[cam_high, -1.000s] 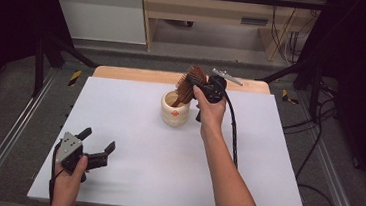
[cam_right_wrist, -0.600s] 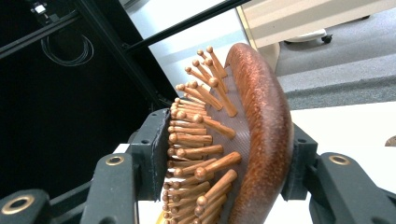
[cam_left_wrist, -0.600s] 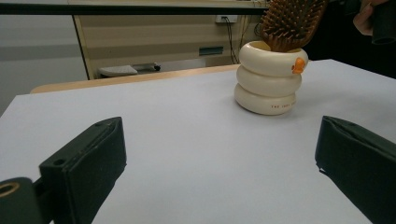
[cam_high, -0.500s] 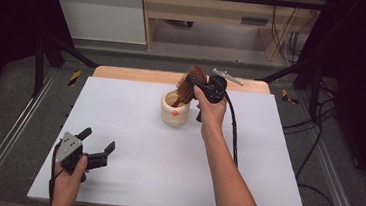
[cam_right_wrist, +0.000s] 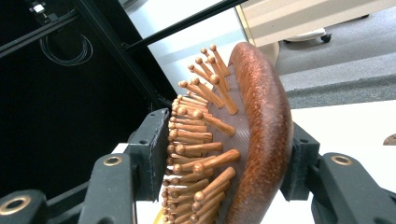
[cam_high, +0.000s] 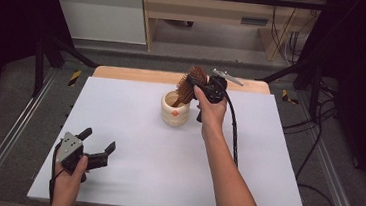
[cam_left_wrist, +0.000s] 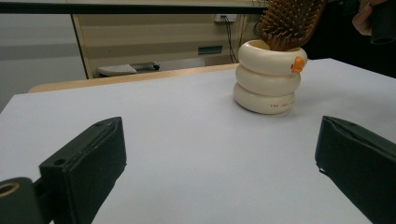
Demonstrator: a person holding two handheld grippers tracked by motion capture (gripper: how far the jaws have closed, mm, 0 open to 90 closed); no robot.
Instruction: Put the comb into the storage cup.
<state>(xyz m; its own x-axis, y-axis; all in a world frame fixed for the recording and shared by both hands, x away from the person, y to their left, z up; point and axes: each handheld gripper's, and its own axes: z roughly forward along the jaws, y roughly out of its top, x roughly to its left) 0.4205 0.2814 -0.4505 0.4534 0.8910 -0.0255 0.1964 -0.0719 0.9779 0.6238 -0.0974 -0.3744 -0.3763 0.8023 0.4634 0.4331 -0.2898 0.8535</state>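
Observation:
A wooden hairbrush (cam_high: 186, 92) stands tilted with its lower end inside a cream ringed cup (cam_high: 175, 113) at the back middle of the white table. My right gripper (cam_high: 195, 80) is shut on the brush head: in the right gripper view one pad meets the bristles and the other the rounded wooden back (cam_right_wrist: 264, 126). My left gripper (cam_high: 100, 140) rests at the table's front left, open with nothing between its jaws. The left gripper view looks across the table at the cup (cam_left_wrist: 267, 79) and the brush bristles (cam_left_wrist: 289, 21) above it.
The white table top (cam_high: 140, 169) has a wooden strip (cam_high: 138, 74) along its far edge. Metal rails run down both sides. A black cable (cam_high: 233, 127) trails from the right gripper along the forearm. Cabinets and loose cables lie on the floor beyond.

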